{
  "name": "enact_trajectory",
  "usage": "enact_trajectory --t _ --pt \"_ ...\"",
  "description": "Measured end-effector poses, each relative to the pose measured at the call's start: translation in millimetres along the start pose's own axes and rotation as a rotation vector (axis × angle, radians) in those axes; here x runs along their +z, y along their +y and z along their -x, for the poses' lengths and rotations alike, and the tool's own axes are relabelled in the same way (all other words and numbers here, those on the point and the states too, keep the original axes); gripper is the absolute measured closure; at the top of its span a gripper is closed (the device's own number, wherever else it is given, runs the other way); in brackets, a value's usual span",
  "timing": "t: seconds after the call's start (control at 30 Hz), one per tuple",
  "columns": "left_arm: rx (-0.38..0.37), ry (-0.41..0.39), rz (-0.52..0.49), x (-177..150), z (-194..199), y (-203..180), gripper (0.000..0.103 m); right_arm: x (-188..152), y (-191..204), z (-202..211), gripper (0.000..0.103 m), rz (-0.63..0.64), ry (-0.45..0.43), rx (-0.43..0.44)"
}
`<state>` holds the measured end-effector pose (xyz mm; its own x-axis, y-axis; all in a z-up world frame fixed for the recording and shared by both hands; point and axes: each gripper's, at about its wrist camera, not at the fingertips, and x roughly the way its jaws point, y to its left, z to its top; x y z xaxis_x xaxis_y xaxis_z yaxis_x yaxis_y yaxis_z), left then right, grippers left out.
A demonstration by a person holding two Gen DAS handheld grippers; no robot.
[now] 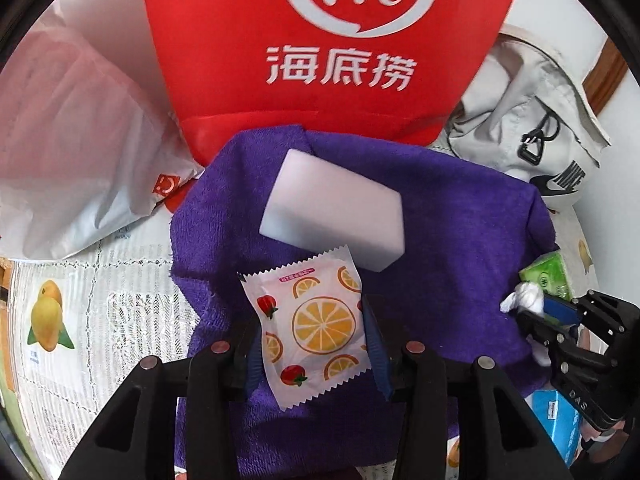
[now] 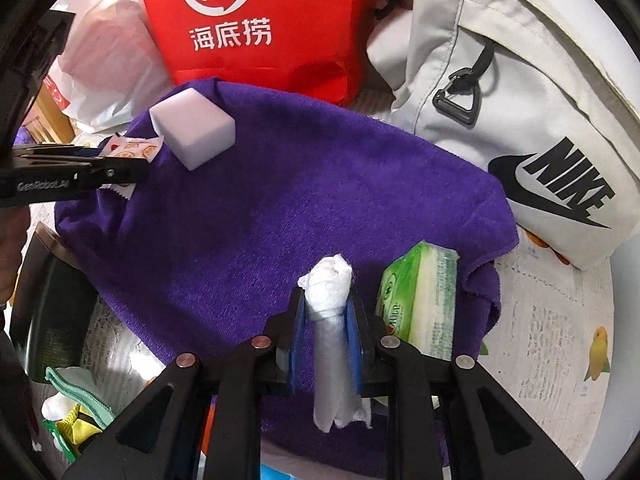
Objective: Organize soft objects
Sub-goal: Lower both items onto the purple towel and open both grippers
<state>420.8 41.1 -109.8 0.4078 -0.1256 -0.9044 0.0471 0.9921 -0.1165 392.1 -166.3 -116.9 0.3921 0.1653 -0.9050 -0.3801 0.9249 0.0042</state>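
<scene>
We had both grippers over the purple towel (image 2: 304,184), which lay spread on the lace-patterned tablecloth (image 1: 100,312) in front of the red Haidilao bag (image 1: 320,60).

Our left gripper (image 1: 316,344) held the fruit-print sachet (image 1: 316,328), its blue-padded fingers (image 1: 374,344) pressed against the packet's two long edges. The sachet looked flat, light and crinkly, with a slick film skin, so we judged that an edge grip could let it bow or slide; taking it across the flat faces near the middle would have been safer.

Our right gripper (image 2: 326,320) was clamped on a rolled white tissue wad (image 2: 328,304), the fingers closed around its waist with the knotted top showing above them and the tail hanging below. It seemed almost weightless and fully crushable, so the grip needed no force, only enough squeeze to stop it slipping out.

The white sponge block (image 1: 332,208) rested on the towel just beyond the sachet, one corner touching or overlapping the packet's top edge; we could not tell which. We expected it to be light and springy, best taken across its short sides. The green tissue pack (image 2: 420,300) stood on edge at the towel's right border, just beside the wad. It looked soft but bulkier, with a slippery wrapper, and would have wanted a wide grip across its narrow faces.

A grey Nike bag (image 2: 520,120) sat behind on the right, and a white plastic bag (image 1: 72,140) on the left.
</scene>
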Motion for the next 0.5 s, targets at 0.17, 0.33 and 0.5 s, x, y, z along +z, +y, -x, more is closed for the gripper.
enact_trajectory --t 0.17,0.33,0.5 --pt "-0.029 0.002 0.037 1.2 -0.5 7.7 0.051 -0.6 2.7 4.8 0.042 0.008 -0.029 -0.009" --pt "-0.026 -0.009 0.026 -1.4 5.6 4.7 0.036 -2.6 4.0 14.1 0.042 0.012 -0.041 -0.004" --pt "-0.024 -0.044 0.035 -11.4 31.4 2.5 0.036 -9.5 3.5 31.9 0.042 0.002 -0.068 -0.018"
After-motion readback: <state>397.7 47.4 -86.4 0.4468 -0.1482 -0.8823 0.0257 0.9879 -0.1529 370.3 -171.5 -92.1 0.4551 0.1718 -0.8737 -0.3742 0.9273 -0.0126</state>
